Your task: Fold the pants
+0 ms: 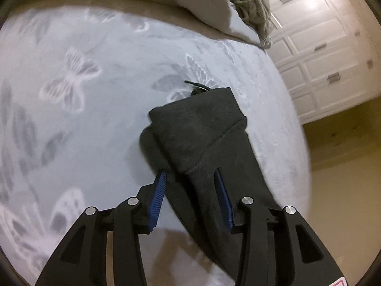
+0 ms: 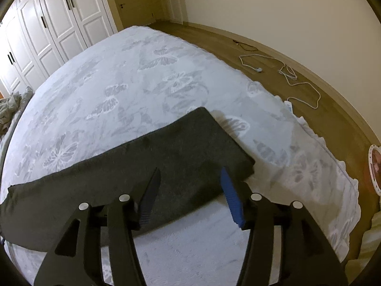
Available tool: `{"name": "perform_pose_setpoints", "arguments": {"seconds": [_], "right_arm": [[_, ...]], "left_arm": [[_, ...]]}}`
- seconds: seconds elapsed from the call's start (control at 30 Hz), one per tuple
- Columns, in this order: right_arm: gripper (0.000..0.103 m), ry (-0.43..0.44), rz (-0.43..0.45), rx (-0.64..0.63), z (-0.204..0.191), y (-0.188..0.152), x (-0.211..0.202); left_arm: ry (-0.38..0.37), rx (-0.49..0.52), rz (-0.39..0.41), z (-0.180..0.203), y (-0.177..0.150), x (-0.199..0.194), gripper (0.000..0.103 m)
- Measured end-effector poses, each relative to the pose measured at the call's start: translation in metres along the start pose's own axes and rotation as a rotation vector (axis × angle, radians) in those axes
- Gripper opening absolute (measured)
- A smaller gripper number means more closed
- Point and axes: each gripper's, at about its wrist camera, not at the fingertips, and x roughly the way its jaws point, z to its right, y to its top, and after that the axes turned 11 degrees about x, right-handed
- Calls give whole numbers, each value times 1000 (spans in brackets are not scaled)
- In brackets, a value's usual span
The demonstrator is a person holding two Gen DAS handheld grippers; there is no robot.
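Note:
Dark grey pants [image 1: 202, 133] lie folded lengthwise on a pale blue bedspread with butterfly prints [image 1: 83, 83]. In the left wrist view the waistband end with a black drawstring [image 1: 195, 84] points away. My left gripper [image 1: 190, 176] is open, its blue-padded fingers [image 1: 158, 190] straddling the near part of the pants. In the right wrist view the pants [image 2: 166, 162] stretch from lower left to a squared end at the right. My right gripper [image 2: 190, 176] is open just above the pants' near edge, with nothing held.
A rumpled grey blanket and clothes pile [image 1: 252, 7] lies at the bed's far edge. White wardrobe doors [image 2: 47, 23] stand beyond the bed. A white cable [image 2: 285, 71] lies on the wooden floor to the right. The bed's edge [image 2: 321, 155] is near on the right.

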Motion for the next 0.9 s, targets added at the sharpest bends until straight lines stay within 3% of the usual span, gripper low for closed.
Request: {"name": "perform_pose_setpoints", "arguments": {"seconds": [0.03, 0.07, 0.13, 0.2, 0.27, 0.33, 0.4, 0.5, 0.63, 0.67, 0.77, 0.83, 0.9], "right_arm": [[51, -3, -6, 7, 3, 0, 1], [51, -15, -13, 20, 7, 0, 2], [52, -26, -29, 52, 17, -1, 1], [58, -3, -48, 125, 34, 0, -1], [59, 36, -52, 203, 50, 2, -4], [59, 67, -62, 257, 60, 3, -3], [59, 82, -84, 285, 64, 2, 4], [59, 57, -99, 301, 65, 2, 17], [61, 48, -53, 277, 59, 7, 26], [58, 55, -49, 269, 57, 8, 29], [9, 110, -62, 251, 48, 15, 34], [8, 208, -14, 259, 34, 24, 13], [7, 407, 72, 183, -5, 30, -36]], "left_arm": [[85, 40, -18, 4, -2, 5, 36], [114, 51, -23, 5, -4, 8, 36], [133, 42, 18, 11, -10, -7, 34], [172, 112, 101, 29, -17, -31, 32], [157, 203, 196, 54, -29, -58, 37], [122, 266, 257, 73, -45, -76, 50], [113, 333, 297, 92, -66, -82, 55], [49, 449, 240, 126, -106, -69, 67], [-5, 564, 129, 155, -138, -40, 67], [2, 591, 125, 161, -142, -39, 67], [65, 710, 149, 175, -162, -33, 67], [100, 763, 175, 179, -165, -30, 67], [110, 783, 187, 182, -171, -30, 70]]}}
